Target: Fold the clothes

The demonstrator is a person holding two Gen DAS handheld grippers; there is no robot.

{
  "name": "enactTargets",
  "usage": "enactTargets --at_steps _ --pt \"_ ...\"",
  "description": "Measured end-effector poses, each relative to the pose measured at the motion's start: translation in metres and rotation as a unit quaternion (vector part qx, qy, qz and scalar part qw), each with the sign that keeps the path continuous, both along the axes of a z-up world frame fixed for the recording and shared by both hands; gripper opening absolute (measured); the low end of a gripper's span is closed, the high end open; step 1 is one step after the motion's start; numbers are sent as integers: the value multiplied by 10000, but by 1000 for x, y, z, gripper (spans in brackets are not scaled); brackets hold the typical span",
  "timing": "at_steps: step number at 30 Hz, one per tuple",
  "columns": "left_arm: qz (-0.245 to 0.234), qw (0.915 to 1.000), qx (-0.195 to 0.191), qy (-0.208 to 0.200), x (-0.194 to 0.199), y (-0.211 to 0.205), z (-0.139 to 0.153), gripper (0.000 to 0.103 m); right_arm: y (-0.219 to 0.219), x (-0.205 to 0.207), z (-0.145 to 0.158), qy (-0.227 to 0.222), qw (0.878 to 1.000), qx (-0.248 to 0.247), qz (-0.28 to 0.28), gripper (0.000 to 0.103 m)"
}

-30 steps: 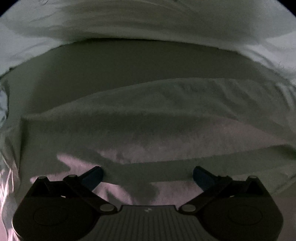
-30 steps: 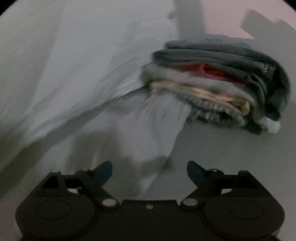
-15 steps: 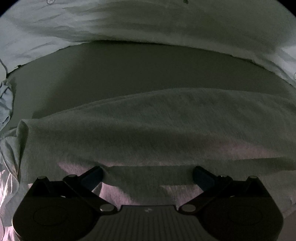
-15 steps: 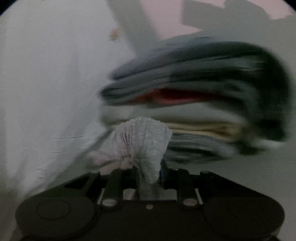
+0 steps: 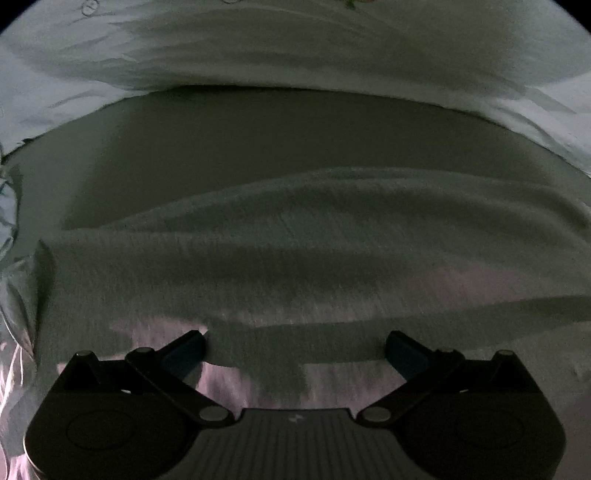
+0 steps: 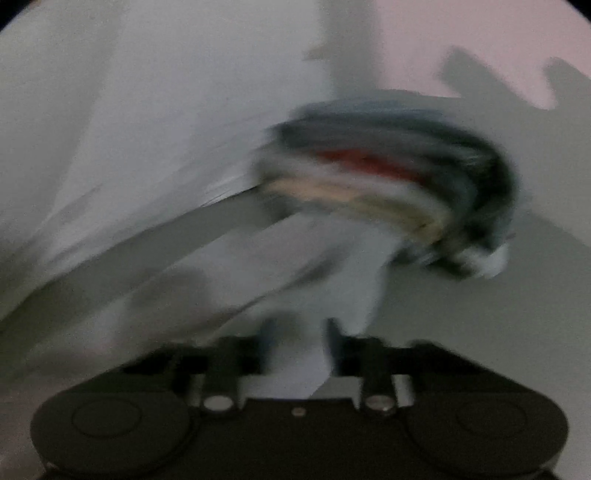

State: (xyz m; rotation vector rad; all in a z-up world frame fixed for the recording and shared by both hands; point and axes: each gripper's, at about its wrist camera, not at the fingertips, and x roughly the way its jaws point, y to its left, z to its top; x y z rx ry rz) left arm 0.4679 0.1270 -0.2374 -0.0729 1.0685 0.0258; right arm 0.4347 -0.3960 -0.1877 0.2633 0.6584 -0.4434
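A pale grey knit garment (image 5: 295, 258) lies spread across the surface in the left wrist view, with a fold ridge across its middle. My left gripper (image 5: 295, 349) is open just above its near part, with the blue fingertips (image 5: 184, 350) wide apart and holding nothing. In the blurred right wrist view my right gripper (image 6: 297, 343) is shut on a pale strip of the garment (image 6: 295, 291), which stretches up and left from the jaws.
A stack of folded clothes (image 6: 399, 188), grey, red and cream, sits on the grey surface (image 6: 498, 332) ahead of the right gripper. Crumpled white bedding (image 5: 295, 44) borders the far side in the left wrist view. A pale wall (image 6: 480, 33) stands behind the stack.
My right gripper closed on the pale cloth about half a second ago and is now moving fast, pulling it. My left gripper stays open, and its view has barely shifted.
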Motion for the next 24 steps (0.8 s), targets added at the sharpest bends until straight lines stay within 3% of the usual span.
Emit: enactTargets --at_steps 3,5,6,7,9,11,15,17,21,23,24 --pt "-161 9997 -148 53 -26 10 2 103 79 -13 -5 212 9934 -57 1124 23" --pt "-168 9995 -249 87 -50 22 4 103 141 -24 -10 358 9789 -201 2003 25" --pt "-122 9994 -306 95 -64 29 5 103 169 -28 -11 421 9690 -318 2412 37" --pt "-26 9993 -364 96 -79 40 8 103 197 -34 -12 467 9557 -523 2860 42" --pt "215 9983 -548 34 -104 60 14 103 258 -49 -14 494 9158 -1072 3839 50" --pt "474 9943 -950 -35 -132 83 20 103 316 -70 -18 391 8614 -1865 4709 53" --pt "1189 9780 -1691 -264 -170 126 22 103 394 -101 -34 71 7624 -2979 5744 62" --pt "1728 9659 -1898 -330 -180 146 16 103 419 -105 -40 -9 7299 -3192 6045 65" --pt "2565 9319 -2530 -430 -188 174 5 103 455 -111 -53 -252 6592 -3936 6402 66" --pt "2821 9164 -2786 -550 -190 183 2 103 467 -105 -53 -337 6399 -4081 6503 66" --pt "2969 9091 -2854 -631 -190 186 2 103 474 -101 -50 -307 6425 -3995 6532 66"
